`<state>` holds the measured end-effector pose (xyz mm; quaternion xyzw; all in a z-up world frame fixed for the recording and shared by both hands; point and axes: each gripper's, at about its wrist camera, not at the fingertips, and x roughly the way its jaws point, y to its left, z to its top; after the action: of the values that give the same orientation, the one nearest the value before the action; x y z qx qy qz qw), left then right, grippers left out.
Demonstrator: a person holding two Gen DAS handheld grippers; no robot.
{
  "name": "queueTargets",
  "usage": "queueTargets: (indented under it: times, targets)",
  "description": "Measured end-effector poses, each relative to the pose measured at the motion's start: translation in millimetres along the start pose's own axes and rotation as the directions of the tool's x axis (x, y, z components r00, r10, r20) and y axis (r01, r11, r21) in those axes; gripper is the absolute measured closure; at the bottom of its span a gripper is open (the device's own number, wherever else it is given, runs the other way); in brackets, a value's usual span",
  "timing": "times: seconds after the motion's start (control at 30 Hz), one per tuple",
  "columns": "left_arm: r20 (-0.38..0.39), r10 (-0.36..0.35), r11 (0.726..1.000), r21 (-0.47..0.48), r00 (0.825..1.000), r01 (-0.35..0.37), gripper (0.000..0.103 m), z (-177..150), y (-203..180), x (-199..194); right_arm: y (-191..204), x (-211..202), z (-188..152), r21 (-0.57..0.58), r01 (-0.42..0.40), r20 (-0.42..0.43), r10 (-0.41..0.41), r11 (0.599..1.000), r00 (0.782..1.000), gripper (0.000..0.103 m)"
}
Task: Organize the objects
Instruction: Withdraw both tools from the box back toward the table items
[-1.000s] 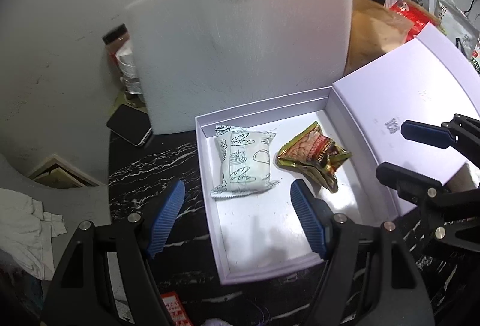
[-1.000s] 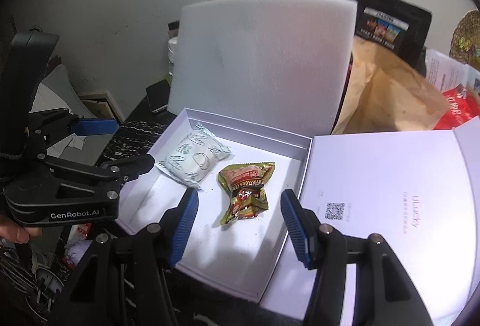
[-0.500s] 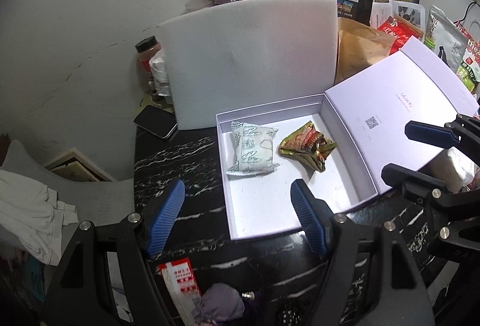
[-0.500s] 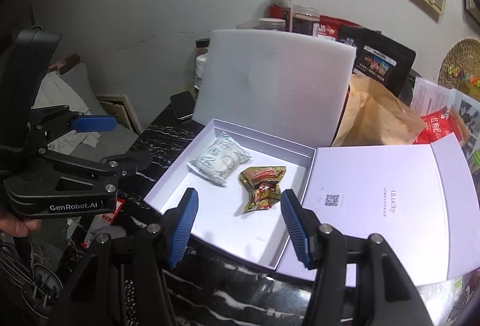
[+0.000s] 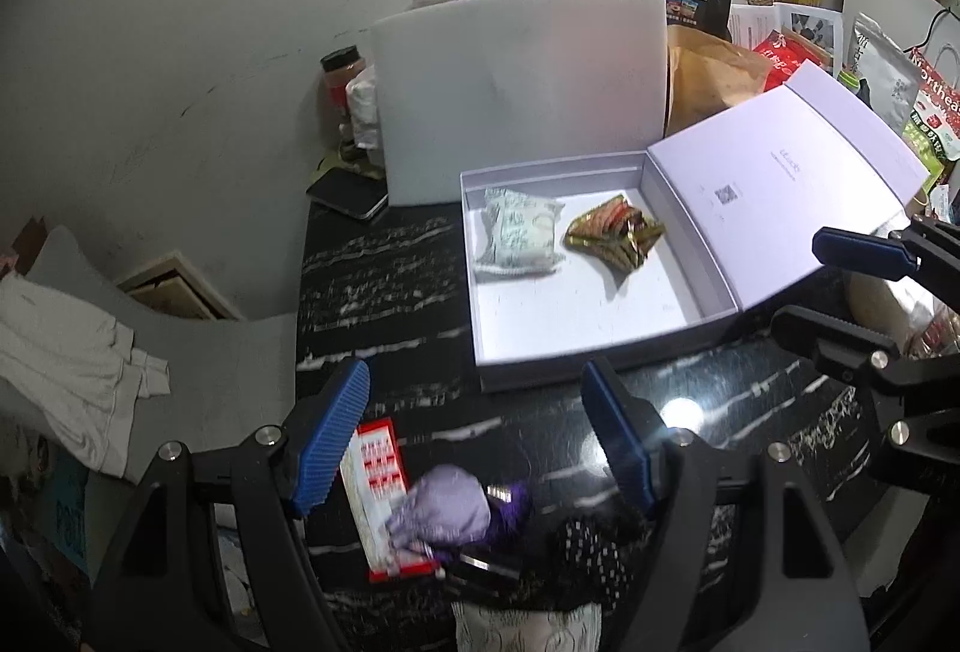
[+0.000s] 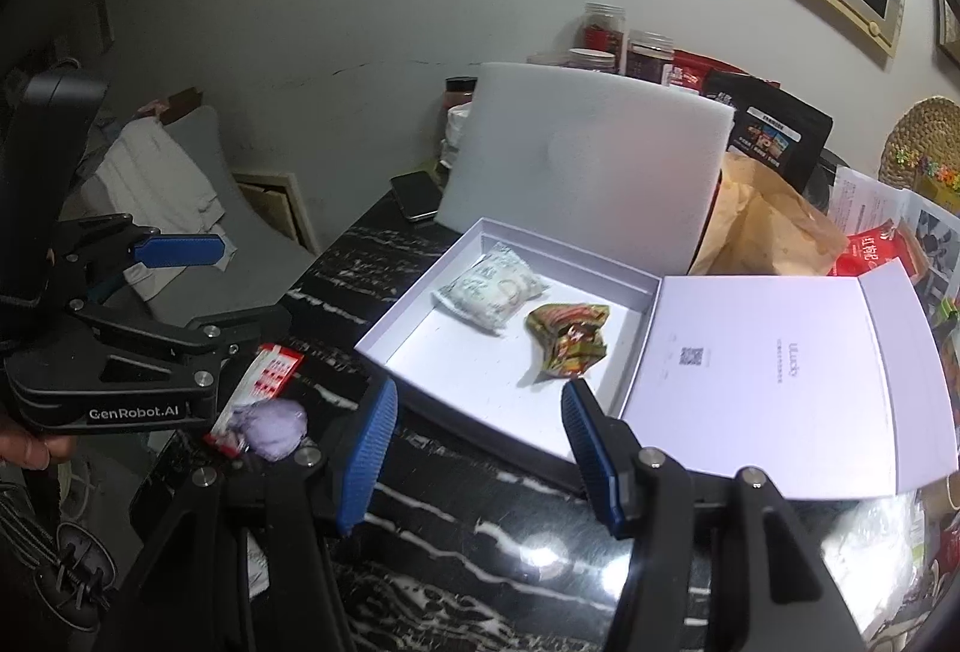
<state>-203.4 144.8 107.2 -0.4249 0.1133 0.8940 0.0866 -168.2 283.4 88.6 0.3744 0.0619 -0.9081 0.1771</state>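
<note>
The soft purple pouch (image 5: 441, 508) lay on the black marble surface (image 5: 396, 292), right under the empty, wide-apart left gripper (image 5: 474, 439). The right gripper (image 6: 477, 448), also apart, was farther.

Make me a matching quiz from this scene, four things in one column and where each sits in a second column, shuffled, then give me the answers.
Things:
1. white snack packet
2. gold snack packet
3. purple pouch
4. phone

Places:
A. on the black table, left of the foam sheet
B. in the white box, nearer the open lid
C. on the table's near edge, partly over a red-and-white packet
D. in the box, nearer its left wall

Pairs: 1-D, 2-B, 3-C, 4-A
</note>
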Motion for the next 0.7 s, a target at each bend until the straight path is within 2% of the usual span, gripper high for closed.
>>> queueTargets:
  times: [0.33,0.7]
  targets:
    - [-0.016,-0.009,0.999,-0.054,1.0,0.008,0.031,-58,5,-19,25,-9,-32,-0.024,-0.035,-0.022,0.034,0.999,0.999,0.045]
    - [-0.02,-0.02,0.997,-0.081,1.0,0.019,0.031,-103,-1,-36,48,-9,-63,-0.042,-0.081,-0.057,0.078,0.996,0.995,0.045]
